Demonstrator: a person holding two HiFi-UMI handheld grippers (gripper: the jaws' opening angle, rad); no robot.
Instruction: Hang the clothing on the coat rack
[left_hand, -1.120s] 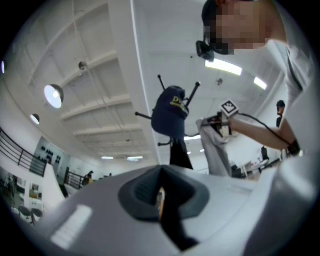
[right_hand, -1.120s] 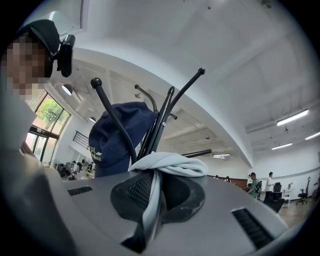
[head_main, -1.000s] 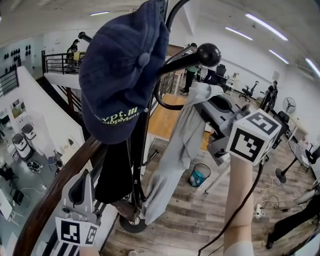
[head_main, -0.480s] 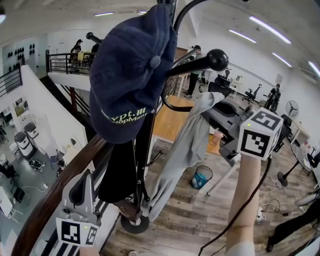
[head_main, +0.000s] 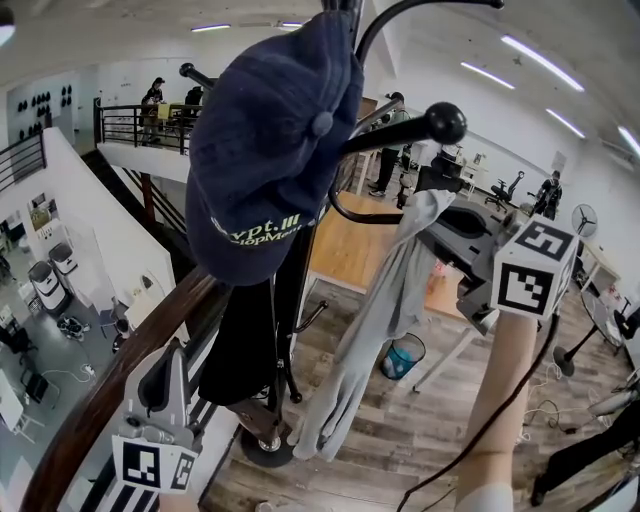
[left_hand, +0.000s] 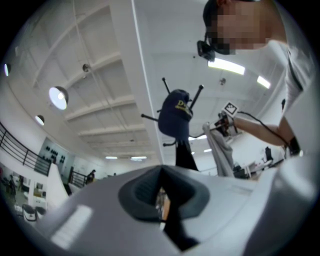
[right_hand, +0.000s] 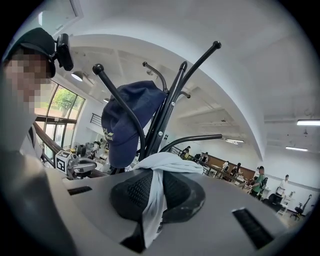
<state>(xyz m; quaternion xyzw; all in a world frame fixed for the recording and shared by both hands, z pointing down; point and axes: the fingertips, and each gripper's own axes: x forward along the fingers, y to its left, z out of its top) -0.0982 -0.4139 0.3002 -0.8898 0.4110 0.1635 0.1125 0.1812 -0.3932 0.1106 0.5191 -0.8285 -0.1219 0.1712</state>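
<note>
Down at the left, the left gripper (head_main: 160, 382) hangs low by the wooden handrail (head_main: 110, 385), its jaws together with nothing between them, taking no part for now. Next along stands the coat rack (head_main: 292, 290), and it already carries some things – a navy cap (head_main: 270, 150) sits over one of its upper pegs and a dark garment (head_main: 240, 340) hangs down the pole beneath it. So part of the job looks done. What is left is the grey garment (head_main: 385, 310): it dangles in a long fold just right of the pole, its top bunched below the ball-tipped peg (head_main: 400, 128) and close to the curved lower hook (head_main: 350, 215). As far as I can see it is draped on neither. At the far right the right gripper (right_hand: 155, 187) carries it – the jaws are closing, with a twist of the grey cloth pinched between the pads. I'd judge the last step is to lift that bunch over a free peg and let go.
</note>
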